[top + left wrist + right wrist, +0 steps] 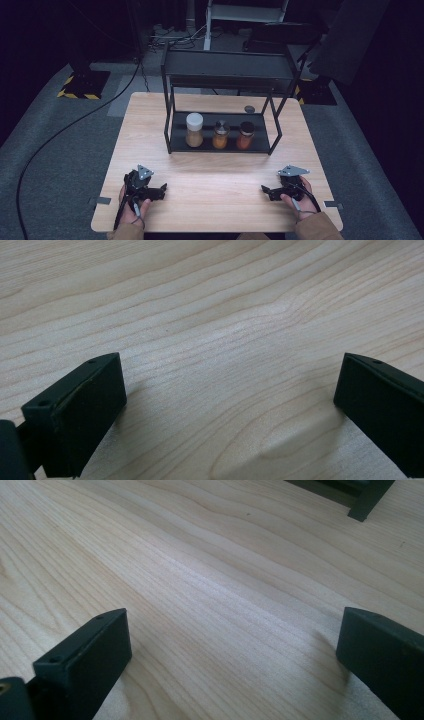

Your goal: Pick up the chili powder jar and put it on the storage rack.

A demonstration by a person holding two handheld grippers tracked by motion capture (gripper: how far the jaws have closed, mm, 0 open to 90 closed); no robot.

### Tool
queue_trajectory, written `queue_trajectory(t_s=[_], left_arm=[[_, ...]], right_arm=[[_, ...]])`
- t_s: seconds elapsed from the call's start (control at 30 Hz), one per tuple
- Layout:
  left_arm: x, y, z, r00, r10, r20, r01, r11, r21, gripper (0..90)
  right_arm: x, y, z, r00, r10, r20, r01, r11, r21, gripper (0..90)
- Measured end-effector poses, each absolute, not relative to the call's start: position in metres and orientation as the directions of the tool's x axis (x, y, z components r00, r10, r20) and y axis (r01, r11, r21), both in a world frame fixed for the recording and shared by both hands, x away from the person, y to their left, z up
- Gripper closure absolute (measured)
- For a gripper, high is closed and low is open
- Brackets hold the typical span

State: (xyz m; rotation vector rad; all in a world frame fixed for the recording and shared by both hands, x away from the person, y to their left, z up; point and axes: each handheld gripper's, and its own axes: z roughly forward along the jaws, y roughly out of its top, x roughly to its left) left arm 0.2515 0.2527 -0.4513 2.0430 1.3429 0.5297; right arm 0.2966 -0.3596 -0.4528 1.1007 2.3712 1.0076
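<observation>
While resting low on the pale wooden table (215,200), both held w/ jaws wide apart, nothing btwn them but bare wood grain. Left black two-jaw gripper (161,190) near front left corner, tips aimed inward toward centre. Right black two-jaw gripper (265,190) near front right corner, tips aimed inward too, mirror of left. Well apart from each other. Farther back, centre: black metal two-tier rack (225,67) w/ three jars in a row on bottom shelf: white-lidded tall spice jar (194,130), amber jar w/ dark cap (220,134), reddish jar w/ dark cap (245,135). All upright, well apart from both sets of jaws. Small dark round disc (249,109) on table behind rack. Beyond: grey carpet floor (60,150), black cable (75,125), dark room.
</observation>
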Motion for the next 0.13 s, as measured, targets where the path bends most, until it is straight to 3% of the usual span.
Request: queue_trajectory(t_s=[0.13], left_arm=[[0.2515, 0.2526, -0.4512, 0.399, 0.917, -0.009, 0.664, -0.283, 0.692, 0.1]], right_arm=[[0.2967, -0.3595, -0.4528, -0.643, 0.766, -0.008, 0.526, 0.449, 0.722, 0.7]])
